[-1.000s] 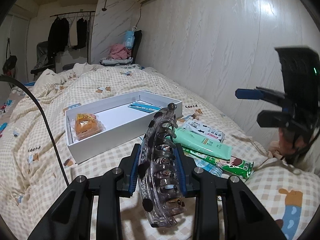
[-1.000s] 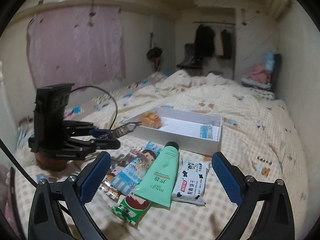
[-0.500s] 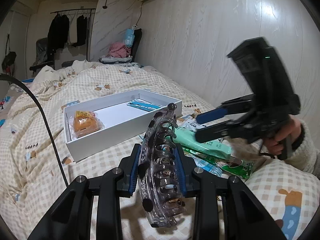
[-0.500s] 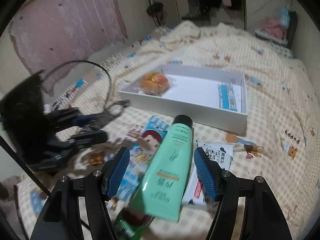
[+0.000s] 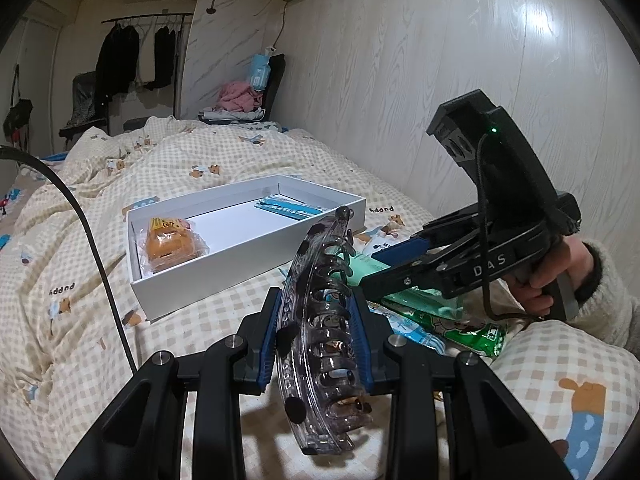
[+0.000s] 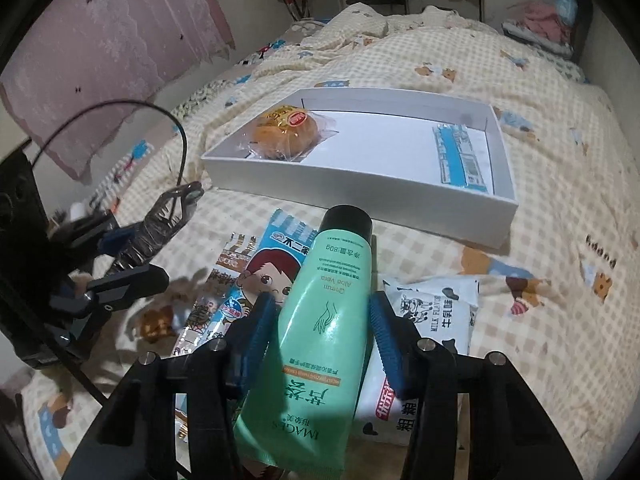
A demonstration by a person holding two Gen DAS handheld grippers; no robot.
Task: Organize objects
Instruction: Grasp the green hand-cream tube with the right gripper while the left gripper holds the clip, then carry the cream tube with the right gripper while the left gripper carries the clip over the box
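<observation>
Left tool: pinches the clear hair clip, bottom middle
Right tool: has just been closing around the green tube, pads not yet pressing
White box: on the bed, upper middle

The left tongs clamp a clear plastic hair claw upright above the checked bed. Beyond lies a white box holding a wrapped orange pastry and a blue packet. The right tongs, in a hand, reach over a green tube.
</observation>
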